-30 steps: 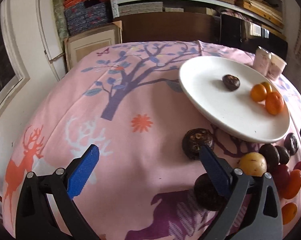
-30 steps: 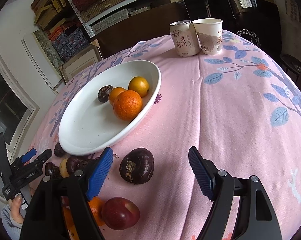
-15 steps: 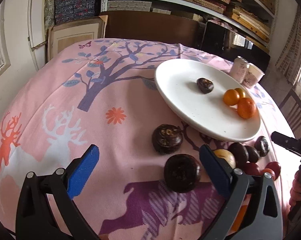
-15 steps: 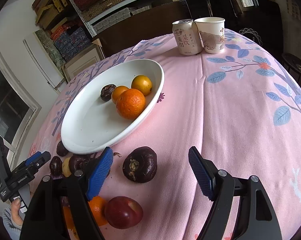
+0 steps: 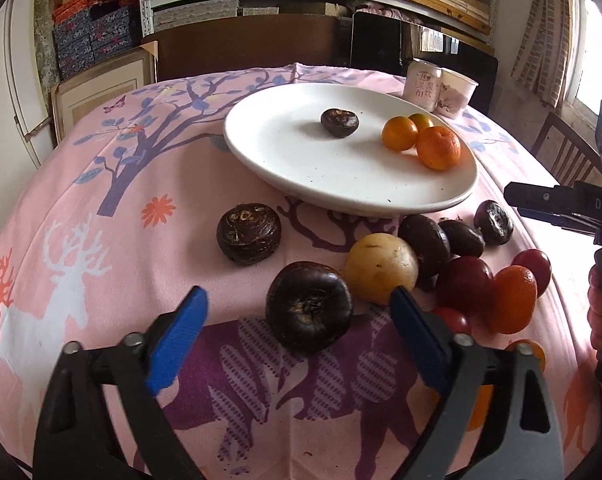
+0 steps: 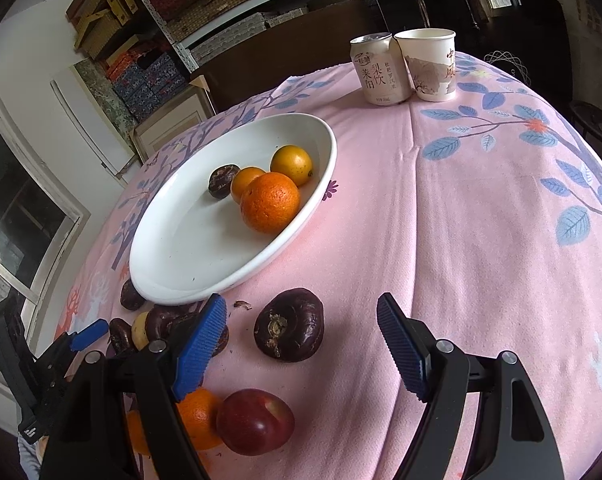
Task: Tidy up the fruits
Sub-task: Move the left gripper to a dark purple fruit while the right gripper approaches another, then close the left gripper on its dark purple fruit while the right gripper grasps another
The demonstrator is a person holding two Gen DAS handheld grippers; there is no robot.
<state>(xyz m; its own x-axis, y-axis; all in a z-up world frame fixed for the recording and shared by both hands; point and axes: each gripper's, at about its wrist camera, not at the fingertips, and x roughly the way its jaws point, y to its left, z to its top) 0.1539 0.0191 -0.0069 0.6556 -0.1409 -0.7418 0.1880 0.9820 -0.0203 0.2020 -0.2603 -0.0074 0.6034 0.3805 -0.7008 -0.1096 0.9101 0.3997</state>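
We see the left gripper (image 5: 297, 312) hanging over the near edge of the bench (image 5: 113, 240), which is draped in a pink cloth printed with trees and deer. Its jaws have just been closing, yet they are still spread: a dark round fruit (image 5: 309, 306) lies between the blue pads, and neither pad touches it. A second dark fruit (image 5: 248, 234) sits apart, farther toward the middle of the bench. Just beside the first one lies a yellow fruit (image 5: 381, 274), and behind that a huddle of dark, red and orange fruits (image 5: 481, 276) runs along the near rim of the white plate (image 5: 301, 160).

The plate sits near the middle of the bench and holds a small dark fruit (image 5: 339, 122) and three oranges (image 5: 421, 140) bunched at one side.

Our right gripper (image 6: 301, 320) is likewise spread wide and holds nothing. A dark wrinkled fruit (image 6: 289, 324) lies on the cloth between its pads, clear of both. Near that gripper's left finger we find a red apple (image 6: 255, 422) touching an orange (image 6: 199, 418), both close to the near edge of the bench.

At the far edge a drink can (image 6: 377, 70) and a paper cup (image 6: 429, 64) stand upright, touching each other.
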